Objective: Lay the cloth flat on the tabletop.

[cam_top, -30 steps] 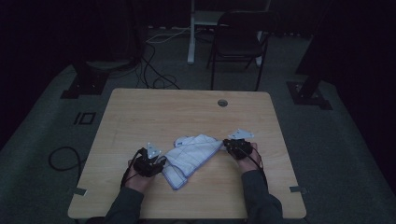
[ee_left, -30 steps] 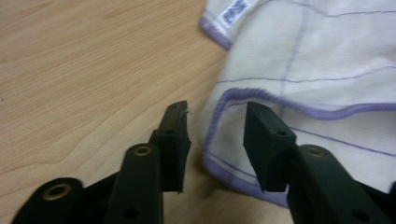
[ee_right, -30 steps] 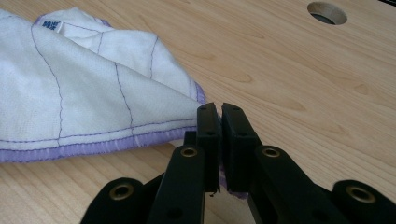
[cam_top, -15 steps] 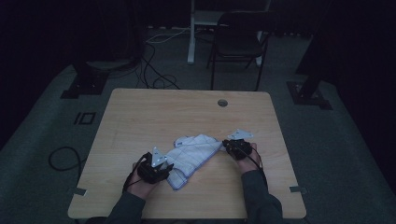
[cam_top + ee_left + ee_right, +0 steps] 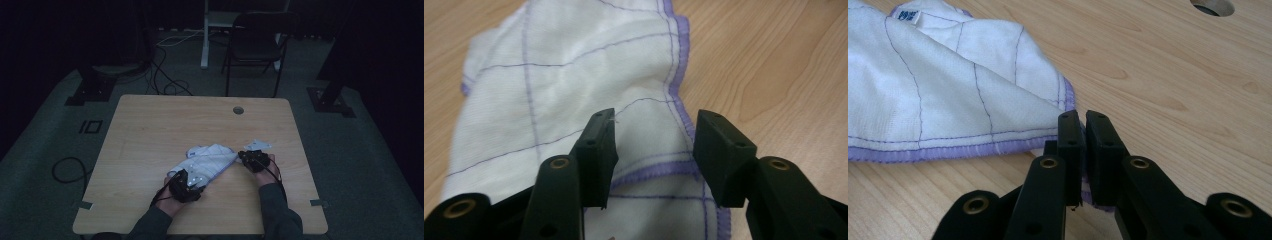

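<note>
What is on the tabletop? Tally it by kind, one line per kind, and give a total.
White cloth with purple stitching: 1
Black grippers: 2, the left gripper open over the cloth, the right gripper shut on the cloth's corner
Total: 3

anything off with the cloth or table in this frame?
Nothing damaged or spilled. The white cloth lies rumpled and askew across the table, partly folded over itself. The right gripper is shut on its purple-hemmed corner; the left gripper is open over the other end.
</note>
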`<state>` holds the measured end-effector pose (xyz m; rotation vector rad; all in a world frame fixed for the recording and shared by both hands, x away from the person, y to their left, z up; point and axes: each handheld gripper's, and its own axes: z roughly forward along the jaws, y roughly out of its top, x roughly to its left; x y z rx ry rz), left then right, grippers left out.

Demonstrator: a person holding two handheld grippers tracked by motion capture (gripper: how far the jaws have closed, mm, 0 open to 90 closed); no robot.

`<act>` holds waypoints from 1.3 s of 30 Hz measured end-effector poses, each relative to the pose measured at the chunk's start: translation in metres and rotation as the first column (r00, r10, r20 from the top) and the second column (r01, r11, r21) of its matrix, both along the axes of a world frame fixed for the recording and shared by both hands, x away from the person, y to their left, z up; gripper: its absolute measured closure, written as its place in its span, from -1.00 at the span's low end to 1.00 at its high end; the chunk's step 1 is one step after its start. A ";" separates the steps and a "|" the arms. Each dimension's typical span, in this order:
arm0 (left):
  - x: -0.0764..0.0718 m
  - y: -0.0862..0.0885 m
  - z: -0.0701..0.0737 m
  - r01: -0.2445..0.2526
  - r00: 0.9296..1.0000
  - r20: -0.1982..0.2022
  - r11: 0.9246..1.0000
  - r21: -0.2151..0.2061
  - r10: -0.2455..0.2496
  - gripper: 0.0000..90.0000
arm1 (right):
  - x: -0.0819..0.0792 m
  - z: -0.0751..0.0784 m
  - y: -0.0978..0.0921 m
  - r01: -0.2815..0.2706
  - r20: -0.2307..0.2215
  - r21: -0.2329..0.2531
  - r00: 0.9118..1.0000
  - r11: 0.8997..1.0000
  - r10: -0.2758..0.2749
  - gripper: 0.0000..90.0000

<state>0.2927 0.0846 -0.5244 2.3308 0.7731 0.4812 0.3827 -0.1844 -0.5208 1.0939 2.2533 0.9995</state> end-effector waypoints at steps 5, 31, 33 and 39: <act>0.003 -0.003 -0.002 -0.007 1.000 -0.012 1.000 0.008 0.007 0.48 | 0.000 -0.001 0.000 0.000 -0.002 0.004 1.000 1.000 0.000 0.91; 0.000 -0.008 0.034 0.034 0.999 -0.002 0.986 -0.163 -0.035 0.92 | -0.002 0.002 -0.013 0.036 0.009 0.008 0.999 0.999 -0.036 0.89; 0.000 -0.012 0.035 0.044 0.999 -0.005 0.985 -0.170 -0.045 0.92 | -0.003 0.004 -0.015 0.060 0.004 0.012 0.998 0.998 -0.060 0.78; 0.003 -0.018 0.036 0.041 0.999 -0.015 0.979 -0.201 -0.045 0.92 | -0.029 0.023 -0.009 0.006 0.057 0.068 0.998 0.998 -0.010 0.51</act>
